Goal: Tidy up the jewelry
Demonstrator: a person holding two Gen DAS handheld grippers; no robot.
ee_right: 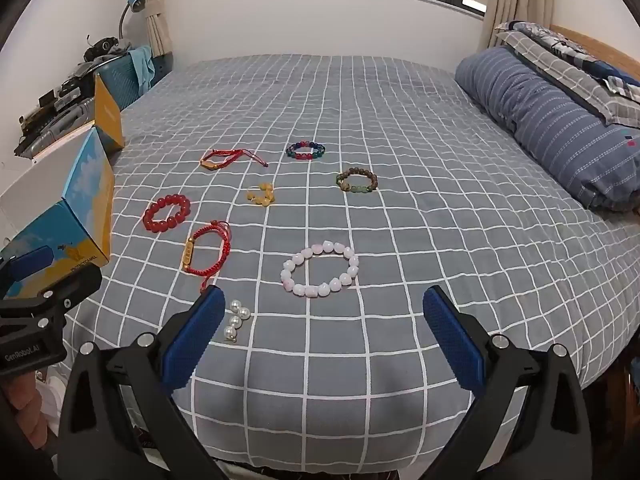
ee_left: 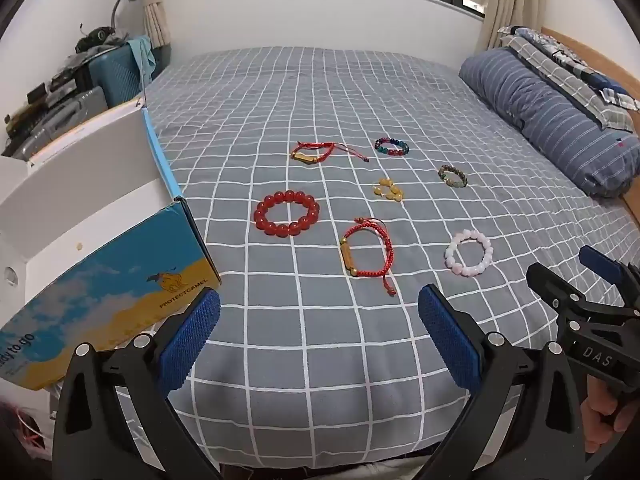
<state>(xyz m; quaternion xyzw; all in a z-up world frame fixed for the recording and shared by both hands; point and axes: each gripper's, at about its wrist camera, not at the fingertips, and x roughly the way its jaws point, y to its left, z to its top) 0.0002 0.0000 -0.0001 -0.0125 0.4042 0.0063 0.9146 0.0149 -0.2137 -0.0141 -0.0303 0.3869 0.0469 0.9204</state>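
Several bracelets lie on the grey checked bed. A big red bead bracelet [ee_left: 287, 213] [ee_right: 167, 213] lies left. A red cord bracelet with a gold tube [ee_left: 366, 251] [ee_right: 206, 253] is nearest my left gripper [ee_left: 319, 340], which is open and empty. A pink bead bracelet [ee_right: 320, 267] [ee_left: 468, 252] lies just ahead of my right gripper [ee_right: 324, 340], also open and empty. Farther off lie a second red cord bracelet [ee_left: 314, 152], a multicolour one [ee_left: 391, 147], a yellow one [ee_left: 388, 191] and a brown-green one [ee_left: 452, 176]. Small pearls [ee_right: 236, 321] lie by my right gripper's left finger.
An open blue and yellow shoebox [ee_left: 108, 280] [ee_right: 76, 220] stands at the bed's left edge. A rolled blue striped duvet [ee_left: 548, 116] and pillows lie along the right. Cluttered shelves and a lamp stand at far left. The bed's front edge is just below the grippers.
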